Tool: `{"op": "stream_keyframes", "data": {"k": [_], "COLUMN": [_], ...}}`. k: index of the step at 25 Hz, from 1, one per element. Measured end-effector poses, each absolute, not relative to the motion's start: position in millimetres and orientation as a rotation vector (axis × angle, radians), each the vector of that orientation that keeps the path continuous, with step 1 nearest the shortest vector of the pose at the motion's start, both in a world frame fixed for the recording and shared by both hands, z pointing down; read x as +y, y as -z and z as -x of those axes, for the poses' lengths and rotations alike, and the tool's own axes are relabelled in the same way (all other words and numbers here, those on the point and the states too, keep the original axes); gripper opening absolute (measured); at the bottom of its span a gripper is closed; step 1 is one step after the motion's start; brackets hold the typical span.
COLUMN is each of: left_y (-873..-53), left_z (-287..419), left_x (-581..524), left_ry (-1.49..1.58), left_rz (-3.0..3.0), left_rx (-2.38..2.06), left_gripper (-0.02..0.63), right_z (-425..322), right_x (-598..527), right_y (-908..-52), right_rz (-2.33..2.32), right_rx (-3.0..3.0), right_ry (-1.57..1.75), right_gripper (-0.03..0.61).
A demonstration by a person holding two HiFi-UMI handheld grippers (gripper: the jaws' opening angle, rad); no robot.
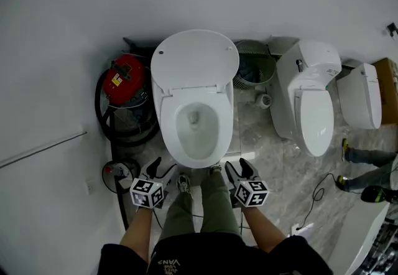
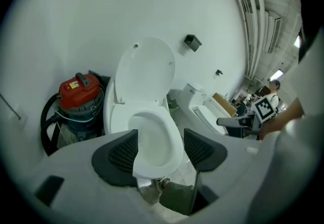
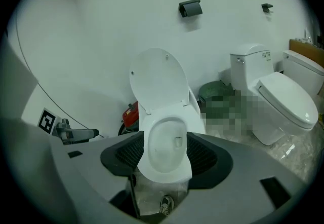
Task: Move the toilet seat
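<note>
A white toilet (image 1: 166, 119) stands against the wall with its oval lid (image 1: 194, 59) raised upright. The seat ring (image 1: 214, 119) appears to lie flat on the bowl. My left gripper (image 1: 163, 171) hangs just in front of the bowl's front left edge. My right gripper (image 1: 238, 169) hangs at the front right. Both are open, apart from the toilet, with nothing between their jaws. In the left gripper view the gripper (image 2: 161, 147) frames the bowl (image 2: 152, 142) from a distance. The right gripper (image 3: 162, 152) does the same with the bowl (image 3: 164, 147).
A red vacuum cleaner (image 1: 124, 81) with a black hose sits left of the toilet. A green bin (image 1: 255, 68) is at its right. A second toilet (image 1: 311, 99) and a third (image 1: 364, 96) stand further right. Another person's feet (image 1: 360, 155) and a cable (image 1: 317, 196) are there too.
</note>
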State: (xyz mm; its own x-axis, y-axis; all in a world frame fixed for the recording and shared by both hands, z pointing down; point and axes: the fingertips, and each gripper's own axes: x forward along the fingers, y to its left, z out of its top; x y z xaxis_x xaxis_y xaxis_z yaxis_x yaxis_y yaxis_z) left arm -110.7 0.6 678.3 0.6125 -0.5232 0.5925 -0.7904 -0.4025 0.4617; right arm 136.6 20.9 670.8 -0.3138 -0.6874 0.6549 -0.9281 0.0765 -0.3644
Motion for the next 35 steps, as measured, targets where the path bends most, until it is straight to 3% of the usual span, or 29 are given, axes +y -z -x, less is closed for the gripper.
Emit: {"op": "stream_keyframes", "data": {"k": [10, 16, 27, 35], "left_y": [-787, -830, -880, -902], "left_z": [118, 124, 129, 123], "left_x": [12, 0, 0, 8], "left_ry": [-0.390, -0.291, 0.014, 0.072], "left_rz": [-1.757, -1.581, -1.257, -1.192], "left_rx": [-1.119, -1.139, -1.212, -1.182], "left_gripper": [0.290, 0.345, 0.373, 0.420], "right_z": [-148, -164, -165, -166], "right_x": [1, 2, 14, 18], "right_y": [-771, -820, -881, -903], "right_rz": [-1.551, -1.635, -1.576, -1.601], "right_rx": [-1.952, -1.822, -1.731, -1.661], "right_ry": [-1.309, -1.543, -1.845, -1.988], "right_gripper": [0.258, 0.282, 0.314, 0.336]}}
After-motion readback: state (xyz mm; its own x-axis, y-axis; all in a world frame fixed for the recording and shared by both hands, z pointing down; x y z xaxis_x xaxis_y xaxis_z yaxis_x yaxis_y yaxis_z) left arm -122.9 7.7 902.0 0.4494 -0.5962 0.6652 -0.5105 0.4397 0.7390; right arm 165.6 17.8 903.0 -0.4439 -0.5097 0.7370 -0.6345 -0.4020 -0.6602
